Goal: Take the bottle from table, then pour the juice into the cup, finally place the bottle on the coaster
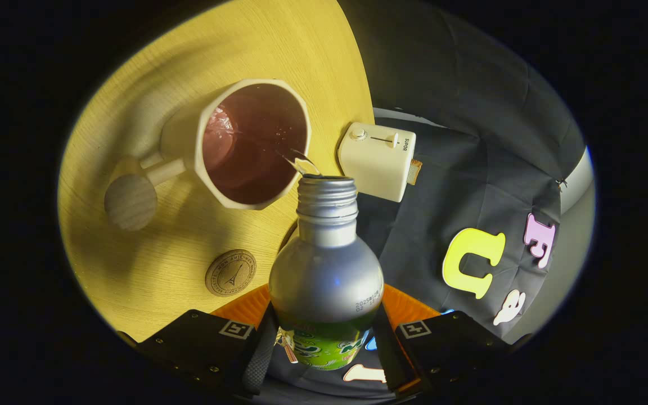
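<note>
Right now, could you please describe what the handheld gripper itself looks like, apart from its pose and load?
The gripper has two broad, flat finger blocks, each carrying a small square white tag printed with a black pattern and several small screws. The inner pads look finely textured. An orange ridged part sits behind the fingers. No cables or sleeve are visible.

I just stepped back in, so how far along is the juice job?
Pickup is done: the gripper fingers are clamped on the bottle. Pouring is under way, with liquid leaving its mouth into the cup. Still left: setting the bottle on the coaster, which sits bare.
</note>
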`<state>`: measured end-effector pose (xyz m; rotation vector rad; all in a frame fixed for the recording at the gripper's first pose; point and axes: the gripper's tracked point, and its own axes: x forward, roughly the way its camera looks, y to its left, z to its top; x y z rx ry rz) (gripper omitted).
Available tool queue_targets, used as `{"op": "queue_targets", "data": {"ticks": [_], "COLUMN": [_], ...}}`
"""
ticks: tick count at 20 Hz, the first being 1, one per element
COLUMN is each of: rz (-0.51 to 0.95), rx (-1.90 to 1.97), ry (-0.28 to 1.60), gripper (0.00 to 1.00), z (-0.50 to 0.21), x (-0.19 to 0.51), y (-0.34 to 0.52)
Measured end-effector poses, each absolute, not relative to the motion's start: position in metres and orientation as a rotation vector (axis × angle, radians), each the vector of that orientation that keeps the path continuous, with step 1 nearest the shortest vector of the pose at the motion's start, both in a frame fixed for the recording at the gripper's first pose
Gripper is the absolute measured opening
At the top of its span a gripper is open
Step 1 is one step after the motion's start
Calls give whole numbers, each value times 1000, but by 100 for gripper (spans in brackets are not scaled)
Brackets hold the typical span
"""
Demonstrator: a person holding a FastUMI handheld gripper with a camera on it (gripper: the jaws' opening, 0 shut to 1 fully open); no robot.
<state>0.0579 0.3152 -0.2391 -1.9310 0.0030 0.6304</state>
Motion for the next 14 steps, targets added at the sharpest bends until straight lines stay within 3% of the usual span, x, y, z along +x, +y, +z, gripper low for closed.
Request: {"op": "queue_targets", "data": {"ticks": [14], "rz": [628], "rx": [-1977], "ry": [-12], "gripper": [79], "z": [-239], "x": [63], "y": [313]}}
